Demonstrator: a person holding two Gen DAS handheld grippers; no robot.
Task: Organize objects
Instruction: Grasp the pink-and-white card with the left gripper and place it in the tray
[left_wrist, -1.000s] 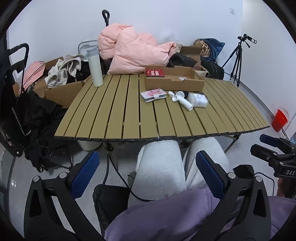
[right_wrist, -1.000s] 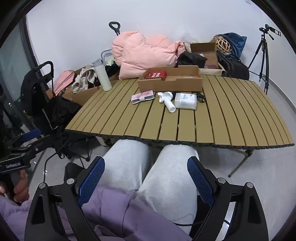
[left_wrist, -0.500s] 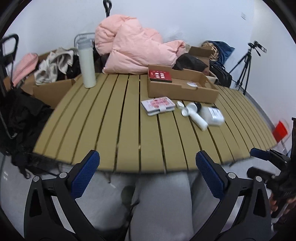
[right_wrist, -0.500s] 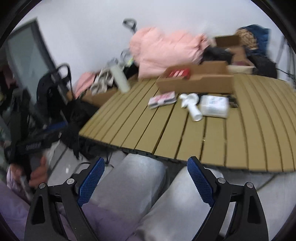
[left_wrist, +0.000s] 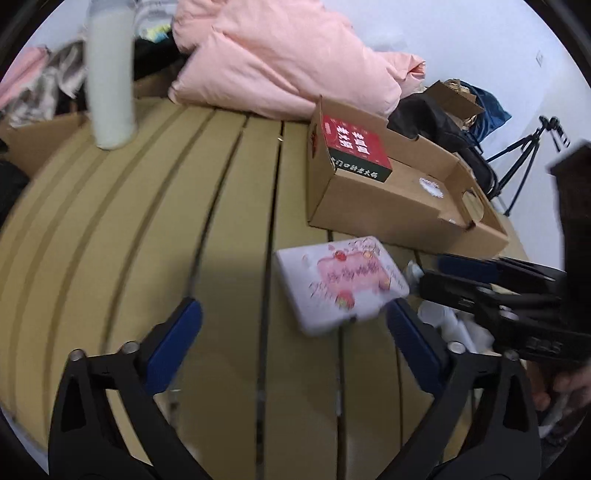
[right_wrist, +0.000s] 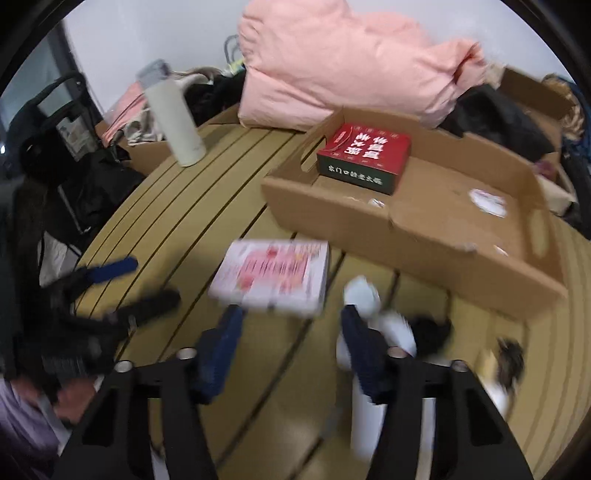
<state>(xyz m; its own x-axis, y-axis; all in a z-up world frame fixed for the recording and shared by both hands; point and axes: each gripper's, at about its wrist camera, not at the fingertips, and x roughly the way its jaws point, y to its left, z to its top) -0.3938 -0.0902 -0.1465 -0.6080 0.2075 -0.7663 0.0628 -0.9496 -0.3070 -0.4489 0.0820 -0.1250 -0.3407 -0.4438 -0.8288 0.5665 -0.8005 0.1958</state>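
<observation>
Wooden slats are forming the counter (left_wrist: 110, 229) on which all task items are lying. At the far left, a white bottle (left_wrist: 110, 74) is standing upright, well apart from the working area.

The left gripper (left_wrist: 291, 332) is hovering low over the counter with its fingers spread wide and holding nothing. The pink-printed flat box (left_wrist: 341, 280) is lying just beyond them, toward the right finger. The right gripper (right_wrist: 291, 336) is also open, somewhat narrower, and empty; the flat box is lying just past its fingertips, and a white handheld device (right_wrist: 376, 317) is lying beside its right finger.

Recommended procedure, as a judgement: assign the flat box to one gripper only, since both are converging on it; align the fingers across its short sides; close squarely before lifting.

Right of centre, the cardboard tray (right_wrist: 443, 236) is sitting behind the flat box. It is holding a red box (right_wrist: 364, 157) at its left end; farther right is a small white round item, too blurred to identify.
</observation>
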